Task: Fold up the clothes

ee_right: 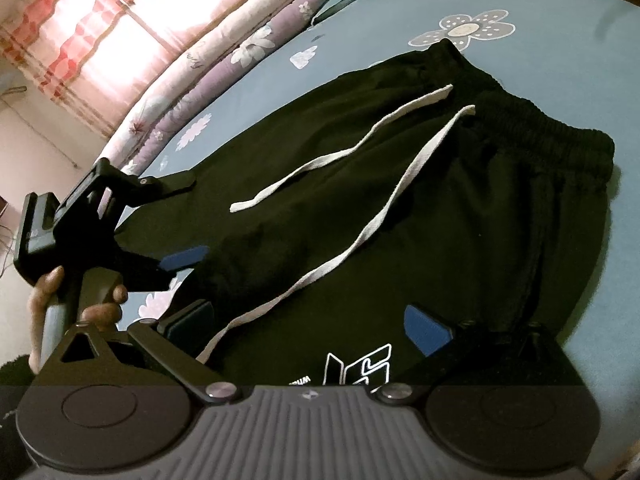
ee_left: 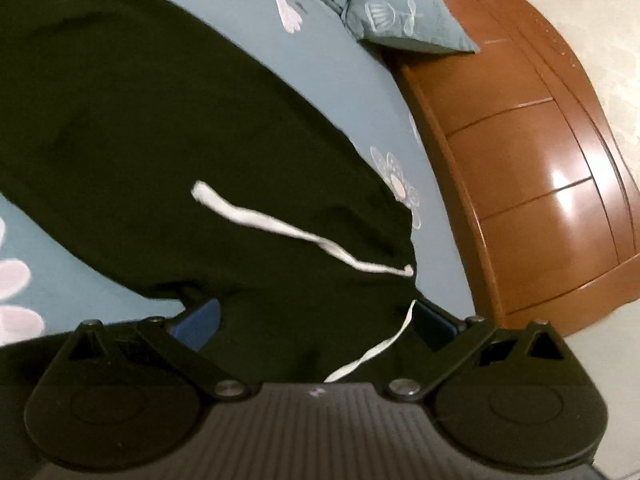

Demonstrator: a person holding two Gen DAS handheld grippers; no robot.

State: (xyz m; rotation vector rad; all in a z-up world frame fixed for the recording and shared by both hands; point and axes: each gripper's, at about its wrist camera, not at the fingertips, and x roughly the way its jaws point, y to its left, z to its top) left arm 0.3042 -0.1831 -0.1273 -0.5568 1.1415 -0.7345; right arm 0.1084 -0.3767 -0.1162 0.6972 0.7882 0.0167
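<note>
1. Both jaws are spread wide on my end. My left gripper [ee_left: 312,320] has its blue pads either side of a bunched bit of black fabric with nothing pinched, as far as I can tell. My right gripper [ee_right: 308,324] is just as wide, with cloth and a drawstring lying between its fingers but not clamped.

2. Task piece is a pair of black shorts [ee_right: 400,200], spread fairly flat on the bed's blue sheet [ee_right: 540,60]. Elastic waistband [ee_right: 560,140] sits at the far end from the right cam, and the white printed logo [ee_right: 360,364] is right at my right gripper.

3. From the right wrist cam I can see the left gripper [ee_right: 188,224] held by a hand [ee_right: 100,304], sitting at the shorts' edge. My guess is both grippers are lined up along one side so that edge can be lifted evenly, but this layout could equally be just after a flattening pass, so I'm not calling it.

4. Materials: the shorts look like soft matte knit, floppy, with a ribbed, gathered waistband. Two flat woven white drawstrings [ee_right: 340,152] trail loose across the front and could snag in a fold. The sheet is smooth with flower prints. A glossy wooden bed frame [ee_left: 540,160] and a blue pillow [ee_left: 408,20] sit beyond.
</note>
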